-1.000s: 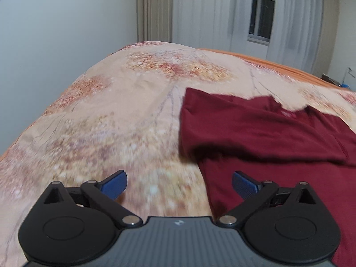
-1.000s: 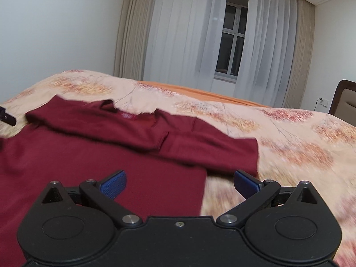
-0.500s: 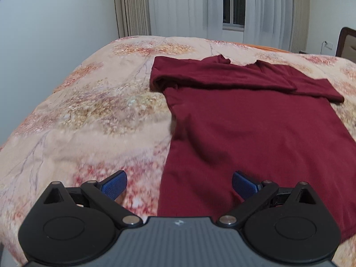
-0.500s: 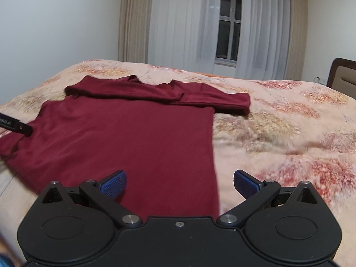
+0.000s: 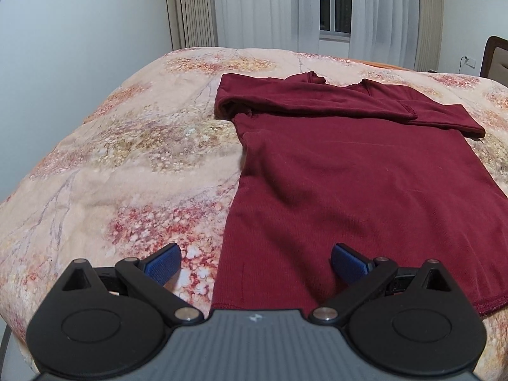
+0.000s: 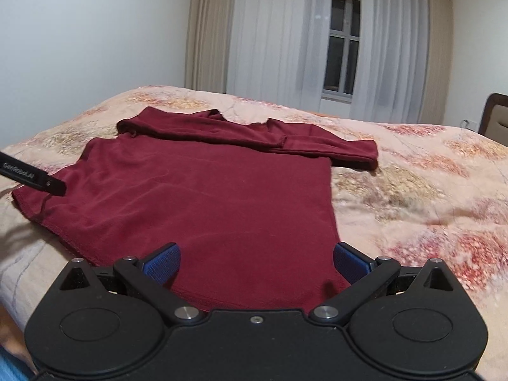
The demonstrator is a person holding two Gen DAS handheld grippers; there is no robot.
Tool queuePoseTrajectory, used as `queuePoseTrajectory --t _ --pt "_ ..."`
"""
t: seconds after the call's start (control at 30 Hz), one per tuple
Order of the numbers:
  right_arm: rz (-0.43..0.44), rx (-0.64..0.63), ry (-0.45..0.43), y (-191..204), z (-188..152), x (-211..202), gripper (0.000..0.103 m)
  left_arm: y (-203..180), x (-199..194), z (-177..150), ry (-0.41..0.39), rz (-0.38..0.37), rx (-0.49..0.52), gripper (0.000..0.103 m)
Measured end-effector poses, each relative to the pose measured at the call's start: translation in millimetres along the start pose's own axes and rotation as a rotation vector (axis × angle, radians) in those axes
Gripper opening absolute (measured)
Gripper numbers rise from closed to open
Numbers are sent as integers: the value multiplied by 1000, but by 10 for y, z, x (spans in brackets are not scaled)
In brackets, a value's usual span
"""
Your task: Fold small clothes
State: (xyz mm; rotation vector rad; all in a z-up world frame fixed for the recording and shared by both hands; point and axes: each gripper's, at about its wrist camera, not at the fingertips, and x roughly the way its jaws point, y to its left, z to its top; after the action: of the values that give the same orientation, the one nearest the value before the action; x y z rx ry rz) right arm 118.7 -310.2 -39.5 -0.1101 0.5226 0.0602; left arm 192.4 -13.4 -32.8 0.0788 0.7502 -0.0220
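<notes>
A dark red long-sleeved shirt lies flat on the bed, its sleeves folded across the chest near the collar; it also shows in the right wrist view. My left gripper is open and empty, hovering over the shirt's near left hem corner. My right gripper is open and empty over the near right hem corner. A finger of the left gripper shows at the left edge of the right wrist view, above the hem.
The bed has a beige floral cover. A white wall stands to the left. Curtains and a window are at the back. A headboard is at the far right.
Both grippers have pulled back from the shirt's shoulders toward the near hem. The whole shirt has come into view. Both stay open.
</notes>
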Motion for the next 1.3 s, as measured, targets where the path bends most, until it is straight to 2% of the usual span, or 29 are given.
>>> queuePoseTrajectory --t 0.67,0.9,1.0,1.13,1.2,1.27,1.3 --pt "67 -2 20 54 -81 24 102 7 82 -34 26 -1 -12 103" --pt "128 -115 34 86 -132 -98 102 48 55 -37 31 -3 -3 103" --pt "97 -223 19 183 -225 -135 102 66 45 -35 33 -3 -8 103" --pt "54 -273 -35 257 -287 -127 101 65 -6 -43 20 -8 -3 103" --pt "43 -312 -66 304 -301 -128 96 64 -91 -73 -16 -34 12 103" --pt "51 -375 -105 375 -333 -165 82 64 -210 -129 -56 -87 35 103" --pt "64 -409 -119 412 -352 -184 69 66 -271 -168 -72 -119 48 103"
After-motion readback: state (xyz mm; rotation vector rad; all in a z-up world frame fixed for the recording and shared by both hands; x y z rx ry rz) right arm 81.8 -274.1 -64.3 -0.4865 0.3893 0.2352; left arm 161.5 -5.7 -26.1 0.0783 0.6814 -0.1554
